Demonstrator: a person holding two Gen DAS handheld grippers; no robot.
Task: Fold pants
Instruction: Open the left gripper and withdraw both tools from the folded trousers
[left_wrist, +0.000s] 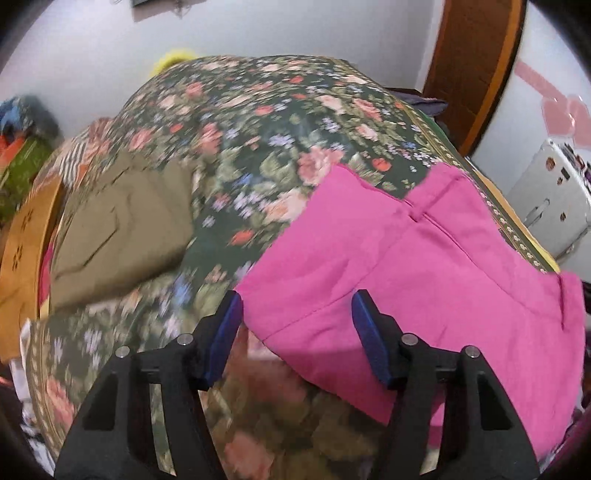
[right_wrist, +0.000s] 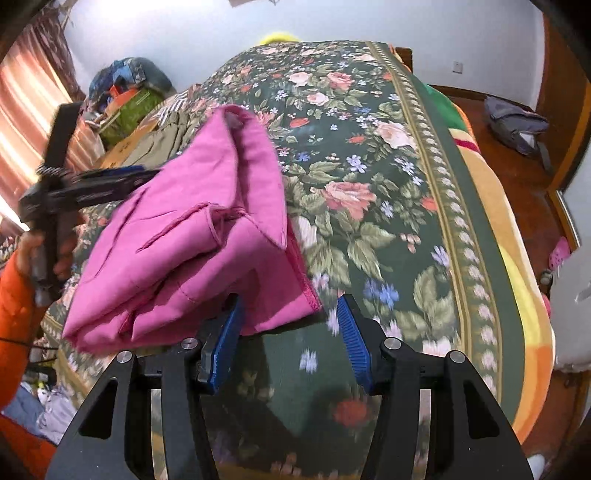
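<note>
The pink pants (left_wrist: 424, 273) lie folded on the floral bedspread (left_wrist: 258, 122). In the left wrist view my left gripper (left_wrist: 297, 332) is open, its blue pads either side of the pants' near left edge, holding nothing. In the right wrist view the pants (right_wrist: 192, 251) are a thick folded bundle at the left. My right gripper (right_wrist: 290, 336) is open at the bundle's near right corner; its left pad touches the cloth. The left gripper (right_wrist: 122, 179) shows from the side at the bundle's far left edge, held by a hand in an orange sleeve.
Folded olive-brown pants (left_wrist: 118, 229) lie at the bed's left. A wooden board (left_wrist: 22, 266) stands beyond them. Cluttered bags (right_wrist: 129, 88) sit at the back left, a grey bag (right_wrist: 517, 125) on the wooden floor at the right. The bed's edge (right_wrist: 517, 295) runs down the right.
</note>
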